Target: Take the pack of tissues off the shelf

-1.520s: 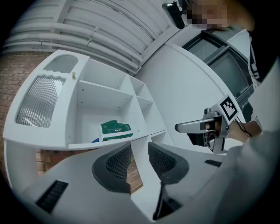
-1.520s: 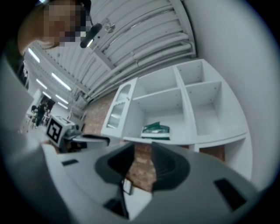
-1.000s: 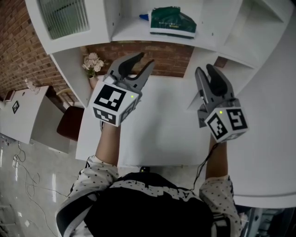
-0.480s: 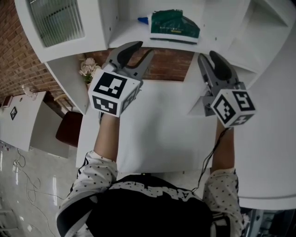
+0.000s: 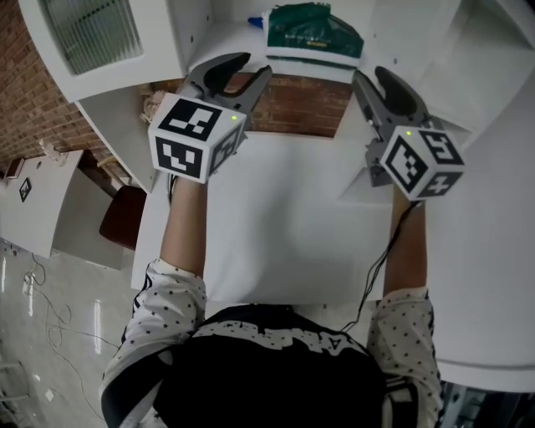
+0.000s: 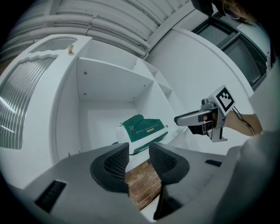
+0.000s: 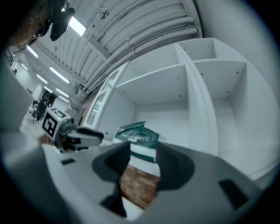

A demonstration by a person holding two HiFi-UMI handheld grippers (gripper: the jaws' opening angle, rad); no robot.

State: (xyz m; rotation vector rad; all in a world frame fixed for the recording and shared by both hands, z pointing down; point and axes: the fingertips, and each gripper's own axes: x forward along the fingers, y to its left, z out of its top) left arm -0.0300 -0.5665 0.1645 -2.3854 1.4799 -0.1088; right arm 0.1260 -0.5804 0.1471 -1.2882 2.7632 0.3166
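tissue pack (image 5: 313,32): 1, at 12 o'clock | tongs: 2, left tongs (image 5: 252,68) and right tongs (image 5: 374,77) | shelf (image 5: 376,33): 1 | surface (image 5: 284,226): 1 | chair (image 5: 119,219): 1, at 9 o'clock | small blue item (image 5: 256,20): 1 | ribbed door panel (image 5: 92,33): 1

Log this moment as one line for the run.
phase: approach | tissue pack: on shelf, untouched | left gripper: open, empty | right gripper: jaws just been opening, nothing between them

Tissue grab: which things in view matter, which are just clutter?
Job: pack of tissues, lying on the shelf; left gripper, open, empty; right gripper, jaws just been opening, nothing between them.
Lying about: blue item beside the pack; brown chair; white table below.
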